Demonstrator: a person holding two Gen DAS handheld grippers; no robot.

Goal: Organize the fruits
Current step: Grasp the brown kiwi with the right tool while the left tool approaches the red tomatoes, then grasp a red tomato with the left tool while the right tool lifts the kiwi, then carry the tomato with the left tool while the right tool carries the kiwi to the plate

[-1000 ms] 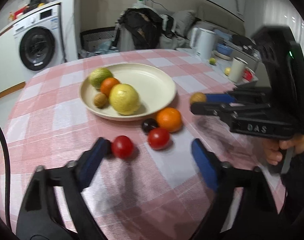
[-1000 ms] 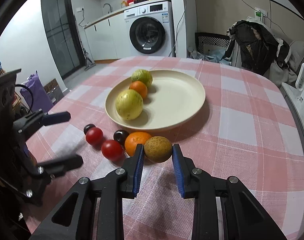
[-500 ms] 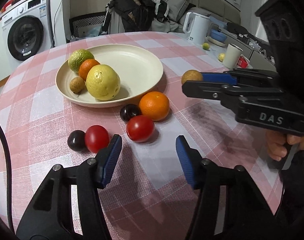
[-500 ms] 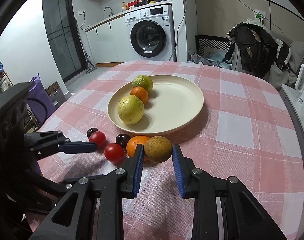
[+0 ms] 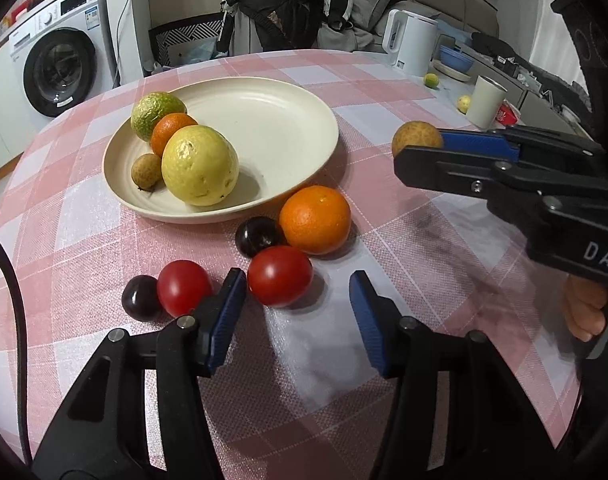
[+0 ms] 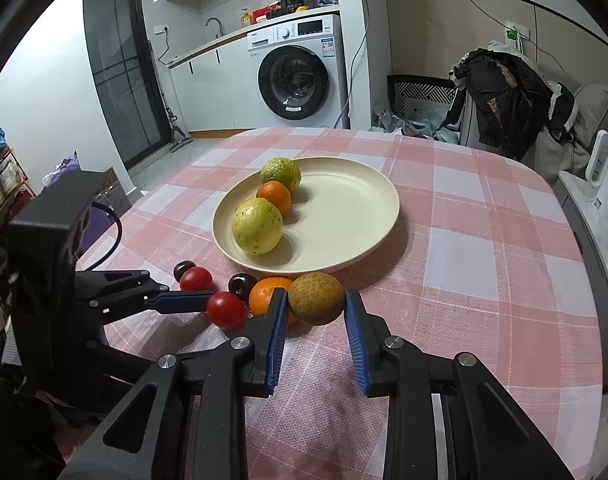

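A cream plate (image 5: 271, 120) (image 6: 344, 208) holds a green citrus (image 5: 156, 114), a small orange (image 5: 171, 132), a yellow fruit (image 5: 199, 164) and a small brown fruit (image 5: 145, 171). On the cloth before it lie an orange (image 5: 315, 219), two dark plums (image 5: 257, 236) (image 5: 140, 297) and two red tomatoes (image 5: 279, 275) (image 5: 183, 293). My left gripper (image 5: 297, 300) is open, its jaws around the nearer tomato's front. My right gripper (image 6: 316, 320) is shut on a brown round fruit (image 6: 316, 298) (image 5: 416, 138), held above the cloth right of the plate.
The round table has a pink checked cloth (image 6: 484, 280). A white kettle (image 5: 410, 46), a cup (image 5: 486, 102) and small fruits stand on a counter beyond the table's right edge. A washing machine (image 6: 299, 76) and a chair with clothes (image 6: 504, 96) stand behind.
My left gripper moved forward and right, bringing its jaws up to the nearer tomato. My right gripper rose a little with the brown fruit still held.
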